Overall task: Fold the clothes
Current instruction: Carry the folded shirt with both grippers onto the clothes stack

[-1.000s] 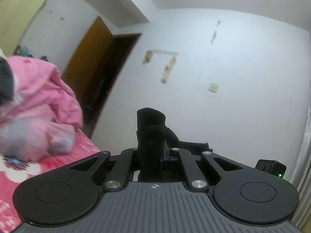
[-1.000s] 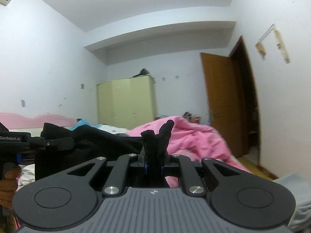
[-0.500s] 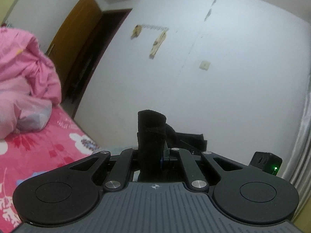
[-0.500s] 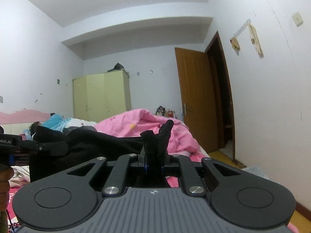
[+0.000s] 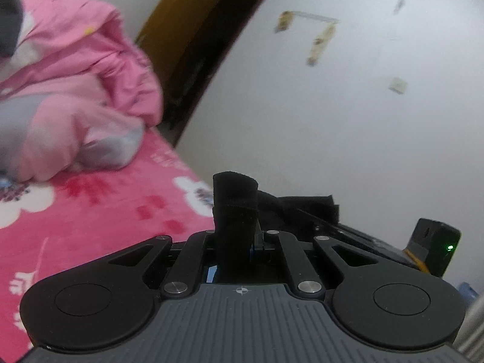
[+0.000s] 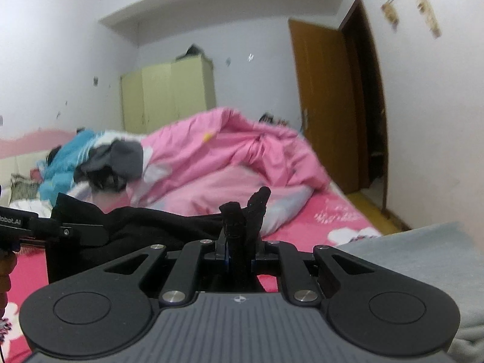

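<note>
A black garment point(image 6: 157, 227) hangs stretched between my two grippers above the bed. My left gripper point(image 5: 237, 230) is shut on one edge of it, and a bunched fold of black cloth point(image 5: 234, 202) sticks up from the jaws. My right gripper point(image 6: 240, 239) is shut on the other edge, where a black tuft point(image 6: 257, 208) pokes upward. In the right wrist view the left gripper point(image 6: 60, 230) shows at the left edge, with the cloth sagging between. In the left wrist view part of the right gripper point(image 5: 435, 248) shows at the right with a green light.
A red floral bedspread point(image 5: 90, 211) lies below. A heap of pink quilt point(image 6: 230, 151) with grey and blue clothes point(image 6: 115, 157) fills the far side. A grey cloth point(image 6: 423, 260) lies at the right. A brown door point(image 6: 320, 99), a cream wardrobe point(image 6: 169, 96) and white walls surround.
Both grippers have tilted downward with the black garment still held, so the bed and quilt fill more of each view. Both views are blurred by the motion.
</note>
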The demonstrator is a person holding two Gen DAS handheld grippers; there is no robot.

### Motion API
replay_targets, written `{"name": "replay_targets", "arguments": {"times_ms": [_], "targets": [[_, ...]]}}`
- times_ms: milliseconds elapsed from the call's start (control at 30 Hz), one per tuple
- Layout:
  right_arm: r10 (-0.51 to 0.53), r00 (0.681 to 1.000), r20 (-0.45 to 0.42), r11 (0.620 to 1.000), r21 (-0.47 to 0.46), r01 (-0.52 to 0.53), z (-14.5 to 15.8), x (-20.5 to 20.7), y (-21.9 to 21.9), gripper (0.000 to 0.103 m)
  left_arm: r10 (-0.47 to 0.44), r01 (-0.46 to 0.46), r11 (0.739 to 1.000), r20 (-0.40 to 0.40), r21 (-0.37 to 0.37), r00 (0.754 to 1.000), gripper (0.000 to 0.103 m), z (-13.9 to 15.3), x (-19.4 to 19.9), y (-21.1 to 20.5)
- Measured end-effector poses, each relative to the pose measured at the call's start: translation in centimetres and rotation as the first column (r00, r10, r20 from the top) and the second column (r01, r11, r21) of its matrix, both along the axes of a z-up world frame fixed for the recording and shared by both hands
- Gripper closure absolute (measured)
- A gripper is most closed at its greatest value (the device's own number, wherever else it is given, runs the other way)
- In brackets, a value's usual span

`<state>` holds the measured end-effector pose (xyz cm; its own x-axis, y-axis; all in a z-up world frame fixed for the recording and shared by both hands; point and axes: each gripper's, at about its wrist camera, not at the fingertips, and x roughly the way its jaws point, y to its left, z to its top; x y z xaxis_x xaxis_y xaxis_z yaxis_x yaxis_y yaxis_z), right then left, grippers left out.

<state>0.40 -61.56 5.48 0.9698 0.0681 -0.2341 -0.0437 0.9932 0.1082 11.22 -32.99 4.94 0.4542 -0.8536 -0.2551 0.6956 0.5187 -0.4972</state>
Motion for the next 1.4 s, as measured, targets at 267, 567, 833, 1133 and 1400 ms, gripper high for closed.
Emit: {"name": "replay_targets", "arguments": {"times_ms": [267, 567, 833, 1133, 1400], "targets": [[0.062, 0.98, -0.191, 0.995, -0.058, -0.075, -5.9, 9.0, 0.8, 0.091, 0.078, -0.071, 0.996, -0.122, 0.06, 0.99, 0.098, -5.5, 5.1, 1.0], [-0.051, 0.961, -0.273, 0.995, -0.093, 0.026, -9.2, 12.2, 0.7, 0.054, 0.132, -0.117, 0.99, -0.244, 0.077, 0.961, 0.085, -10.6, 8.8, 2.6], [-0.117, 0.992, -0.052, 0.993, -0.008, 0.117, -4.7, 8.1, -0.4, 0.054, 0.277, -0.277, 0.96, -0.186, 0.027, 0.943, 0.083, -8.3, 9.0, 6.4], [-0.03, 0.963, -0.267, 1.0, -0.006, 0.029, -4.3, 7.5, 1.4, 0.087, 0.045, -0.042, 0.973, -0.012, 0.225, 0.999, 0.075, -6.8, 4.6, 0.9], [-0.262, 0.884, -0.386, 0.959, -0.005, 0.283, -9.0, 12.4, -0.3, 0.088, 0.13, -0.123, 0.938, -0.001, 0.323, 0.991, 0.075, -8.4, 5.1, 0.0]]}}
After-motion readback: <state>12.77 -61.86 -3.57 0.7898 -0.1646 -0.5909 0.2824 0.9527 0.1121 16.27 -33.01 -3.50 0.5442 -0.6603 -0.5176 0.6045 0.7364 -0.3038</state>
